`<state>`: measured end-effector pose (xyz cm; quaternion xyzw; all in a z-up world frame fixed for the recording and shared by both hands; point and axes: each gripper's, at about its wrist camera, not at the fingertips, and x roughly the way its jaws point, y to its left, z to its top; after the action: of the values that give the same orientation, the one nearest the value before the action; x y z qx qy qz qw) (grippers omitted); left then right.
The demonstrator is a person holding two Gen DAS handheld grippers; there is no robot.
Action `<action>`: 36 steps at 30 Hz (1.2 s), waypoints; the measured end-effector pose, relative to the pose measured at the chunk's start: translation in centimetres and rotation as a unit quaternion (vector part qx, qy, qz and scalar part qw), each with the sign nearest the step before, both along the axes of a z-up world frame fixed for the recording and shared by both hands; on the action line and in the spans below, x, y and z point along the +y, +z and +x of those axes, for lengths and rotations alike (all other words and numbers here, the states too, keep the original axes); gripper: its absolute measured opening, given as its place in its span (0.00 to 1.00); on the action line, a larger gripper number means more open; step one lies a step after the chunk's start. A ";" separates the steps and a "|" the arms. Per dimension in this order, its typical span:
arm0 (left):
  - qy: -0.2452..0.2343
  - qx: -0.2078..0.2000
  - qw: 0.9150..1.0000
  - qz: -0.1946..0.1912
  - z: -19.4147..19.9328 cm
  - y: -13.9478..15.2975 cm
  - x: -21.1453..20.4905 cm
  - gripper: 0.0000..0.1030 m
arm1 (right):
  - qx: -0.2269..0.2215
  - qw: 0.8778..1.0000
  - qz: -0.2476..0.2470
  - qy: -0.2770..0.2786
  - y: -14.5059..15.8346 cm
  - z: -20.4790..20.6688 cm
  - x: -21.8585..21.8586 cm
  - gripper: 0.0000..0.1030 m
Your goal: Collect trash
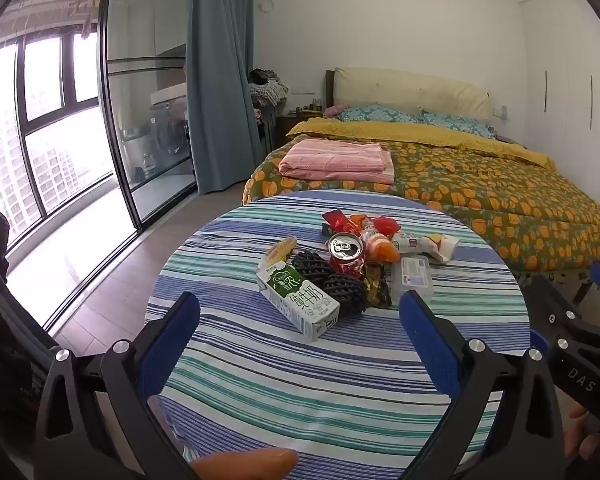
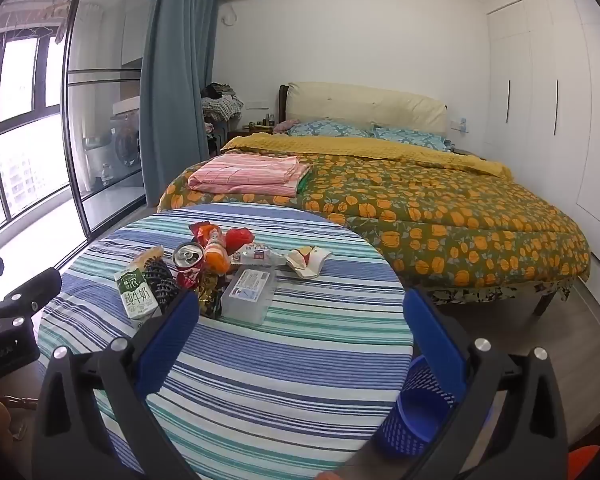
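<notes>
A heap of trash lies on the round striped table point(image 1: 300, 380) point(image 2: 280, 360): a green-and-white milk carton point(image 1: 298, 300) point(image 2: 136, 294), a red can point(image 1: 346, 254) point(image 2: 188, 258), black foam nets point(image 1: 340, 290) point(image 2: 160, 284), an orange bottle point(image 1: 380, 242) point(image 2: 215, 256), a clear plastic box point(image 1: 416, 278) point(image 2: 250, 290) and crumpled wrappers point(image 1: 428, 244) point(image 2: 306, 260). My left gripper point(image 1: 300, 320) stands open above the table's near part, short of the carton. My right gripper point(image 2: 300, 320) is open too, nothing between its blue pads. A blue mesh bin point(image 2: 418, 404) stands on the floor at the table's right.
A bed point(image 1: 480, 184) point(image 2: 420, 200) with an orange-patterned cover and a folded pink sheet point(image 1: 336, 160) lies beyond the table. Glass sliding doors point(image 1: 140, 120) and a blue curtain point(image 1: 220, 80) are at the left. White wardrobes point(image 2: 540, 120) line the right wall.
</notes>
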<state>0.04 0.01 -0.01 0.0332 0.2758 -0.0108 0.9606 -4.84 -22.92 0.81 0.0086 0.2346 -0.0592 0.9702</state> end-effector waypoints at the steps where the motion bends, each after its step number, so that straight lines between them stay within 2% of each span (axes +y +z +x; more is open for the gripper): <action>1: 0.000 0.000 1.000 0.000 0.0 0.0 0.0 0.96 | -0.001 1.000 0.000 0.001 0.0 0.0 0.0 0.96; 36: -0.002 0.004 1.000 0.000 -0.2 -0.4 -0.5 0.96 | 0.002 1.000 0.005 0.002 -0.1 -0.1 -0.2 0.96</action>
<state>-0.14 -0.46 -0.39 0.0337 0.2793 -0.0130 0.9595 -4.98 -23.11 0.68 0.0129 0.2373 -0.0562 0.9697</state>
